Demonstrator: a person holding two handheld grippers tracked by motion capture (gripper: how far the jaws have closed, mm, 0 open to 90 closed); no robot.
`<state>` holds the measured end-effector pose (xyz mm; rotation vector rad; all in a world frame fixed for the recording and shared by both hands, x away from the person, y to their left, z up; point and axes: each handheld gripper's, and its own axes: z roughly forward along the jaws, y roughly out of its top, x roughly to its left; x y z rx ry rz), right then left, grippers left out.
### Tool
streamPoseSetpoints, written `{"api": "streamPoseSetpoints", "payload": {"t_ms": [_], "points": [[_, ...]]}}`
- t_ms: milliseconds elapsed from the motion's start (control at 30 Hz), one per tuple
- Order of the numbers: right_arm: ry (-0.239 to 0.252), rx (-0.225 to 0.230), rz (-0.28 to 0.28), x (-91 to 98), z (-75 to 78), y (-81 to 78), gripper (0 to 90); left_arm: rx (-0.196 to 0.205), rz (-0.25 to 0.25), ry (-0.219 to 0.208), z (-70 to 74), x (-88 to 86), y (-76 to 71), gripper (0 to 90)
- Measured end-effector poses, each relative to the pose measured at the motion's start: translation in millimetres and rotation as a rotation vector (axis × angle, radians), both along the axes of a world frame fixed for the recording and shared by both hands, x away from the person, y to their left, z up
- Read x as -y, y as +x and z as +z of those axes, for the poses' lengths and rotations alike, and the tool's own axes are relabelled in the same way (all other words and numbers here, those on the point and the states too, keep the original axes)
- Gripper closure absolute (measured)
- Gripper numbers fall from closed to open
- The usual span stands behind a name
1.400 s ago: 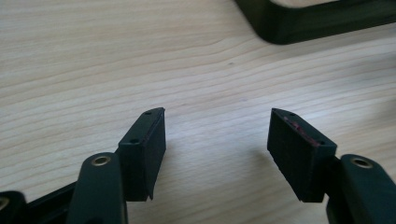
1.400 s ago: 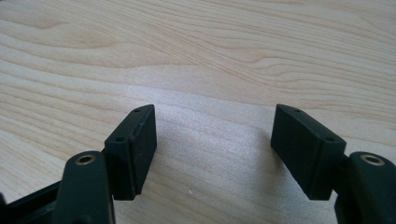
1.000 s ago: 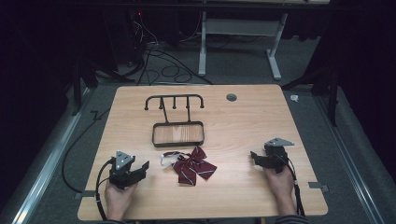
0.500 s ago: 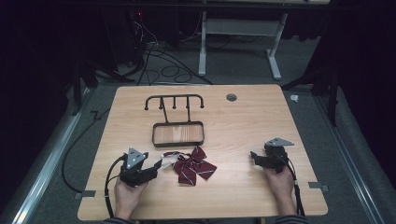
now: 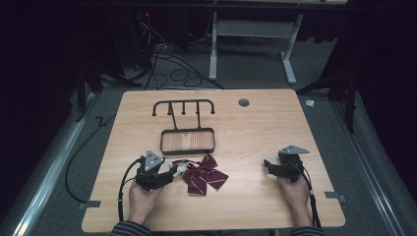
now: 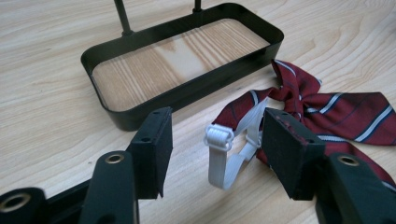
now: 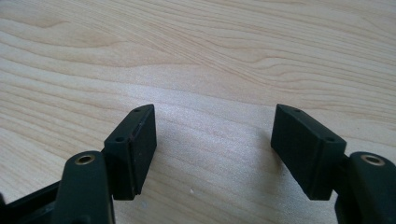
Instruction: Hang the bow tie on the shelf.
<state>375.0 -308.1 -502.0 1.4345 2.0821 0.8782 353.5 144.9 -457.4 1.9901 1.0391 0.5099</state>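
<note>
Right tool [image 7: 212,154] low over pale wood-grain worktop [image 7: 201,56]. Black jaws rise from 7 and 5 o'clock, spread wide. Bare wood between them.

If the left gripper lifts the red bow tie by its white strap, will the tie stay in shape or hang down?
The bow tie is thin striped cloth lying flat, so it will probably droop and swing. Its white elastic strap, looped between the open jaws of the left gripper, looks soft and may stretch. It seems light.

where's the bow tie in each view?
High view: bow tie lower centre of the table, beside the left gripper.
Left gripper view: right of centre, its white strap between the open jaws.
Right gripper view: not in it.
Shared landmark: black tray.
</note>
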Motion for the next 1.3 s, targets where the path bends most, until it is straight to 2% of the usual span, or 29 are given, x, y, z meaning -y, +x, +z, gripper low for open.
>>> {"api": "streamPoseSetpoints", "payload": {"t_ms": [267,533,633,767,967,1300], "points": [[0.001,-0.001,-0.001,-0.1,0.0,-0.1,32.4,-0.005,-0.003,0.015,-0.9,5.0,8.2,48.0],[0.000,0.000,0.000,0.0,0.0,0.0,32.4,-0.031,-0.012,0.016,-4.4,8.5,19.5,54.2],[0.001,0.000,-0.001,-0.1,0.0,-0.1,32.4,-0.045,-0.020,0.010,-6.1,8.8,24.4,58.0],[0.001,-0.001,-0.001,-0.1,0.0,-0.1,32.4,-0.056,-0.032,-0.019,-8.7,8.7,29.1,64.6],[0.001,-0.001,-0.001,-0.1,0.0,-0.1,32.4,-0.070,-0.036,-0.011,-12.4,8.9,32.8,75.4],[0.001,-0.001,-0.001,-0.1,0.0,-0.1,32.4,-0.060,-0.022,-0.008,-12.4,6.8,34.8,78.2]]}}
